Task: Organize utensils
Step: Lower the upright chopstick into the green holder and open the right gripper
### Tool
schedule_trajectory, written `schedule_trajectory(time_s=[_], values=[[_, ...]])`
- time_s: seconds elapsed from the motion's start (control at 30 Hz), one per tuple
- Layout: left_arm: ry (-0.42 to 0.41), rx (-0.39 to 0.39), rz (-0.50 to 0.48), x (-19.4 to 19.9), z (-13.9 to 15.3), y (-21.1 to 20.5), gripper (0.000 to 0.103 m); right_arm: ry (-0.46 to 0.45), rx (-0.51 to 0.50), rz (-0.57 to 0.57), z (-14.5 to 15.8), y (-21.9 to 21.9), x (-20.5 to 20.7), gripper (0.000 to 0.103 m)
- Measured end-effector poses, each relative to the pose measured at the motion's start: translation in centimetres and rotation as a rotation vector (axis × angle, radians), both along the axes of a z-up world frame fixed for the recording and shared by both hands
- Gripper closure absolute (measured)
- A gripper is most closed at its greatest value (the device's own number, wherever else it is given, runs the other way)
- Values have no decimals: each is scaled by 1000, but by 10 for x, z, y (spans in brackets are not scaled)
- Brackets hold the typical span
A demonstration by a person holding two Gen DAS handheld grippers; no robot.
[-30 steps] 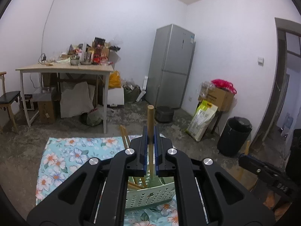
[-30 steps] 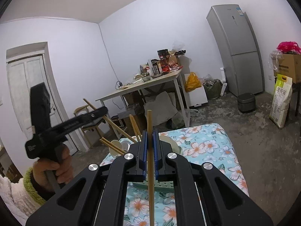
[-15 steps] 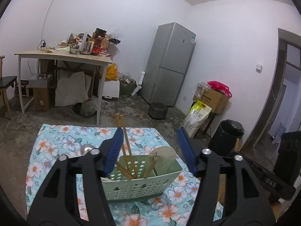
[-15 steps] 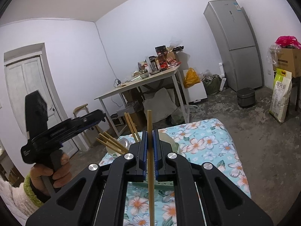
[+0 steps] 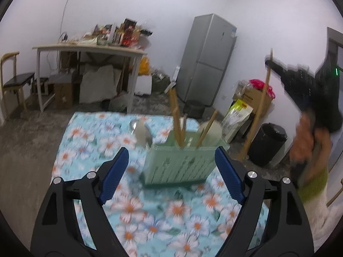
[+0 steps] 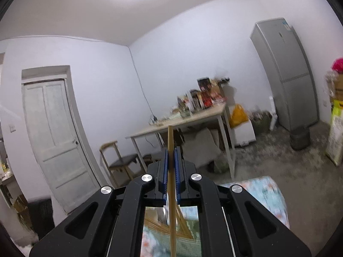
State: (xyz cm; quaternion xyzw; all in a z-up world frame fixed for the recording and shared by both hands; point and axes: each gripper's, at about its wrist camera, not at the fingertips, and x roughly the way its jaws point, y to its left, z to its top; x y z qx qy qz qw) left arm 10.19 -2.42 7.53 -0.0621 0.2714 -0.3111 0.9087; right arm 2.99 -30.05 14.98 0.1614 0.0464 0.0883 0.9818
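Left gripper: nearest the lens, blue pads spread wide with nothing between them — the jaws have just been opening, and the gap frames the holder beyond without touching it; judged free for another pick. Floral cloth: pale blue with white and orange flowers, spread under the work as its surface. Green utensil holder: a perforated plastic caddy standing upright on the cloth, just beyond the left pads; it is the sorting target, and wooden chopsticks already lean in it at loose angles, one pair tall and near upright, another slanting right; pale rounded utensils, probably spoons, rise at its left and right ends, too blurred to name surely. Right gripper: pads drawn together and clamped on a single chopstick, which runs upright through the grip so that its lower end points down toward the holder, glimpsed below between the gripper's arms; seen from the left wrist view it hangs above and to the right of the holder, carried by a hand in a green-cuffed sleeve; the stick is not yet in the caddy. Background: black bin on the floor to the right; cluttered table with a chair beside it; grey refrigerator against the far wall.
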Motion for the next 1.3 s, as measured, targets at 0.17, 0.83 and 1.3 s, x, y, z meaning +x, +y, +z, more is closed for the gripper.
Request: schedule_trajectory(time_s=[0.17, 0.83, 1.3], values=[[70, 28, 32, 0, -23, 5, 20, -47, -49, -5, 19, 7, 37, 97], [130, 120, 102, 20, -58, -22, 12, 202, -216, 45, -70, 28, 124, 89], [88, 200, 254, 3, -47, -16, 8, 171, -60, -24, -61, 10, 34, 23]])
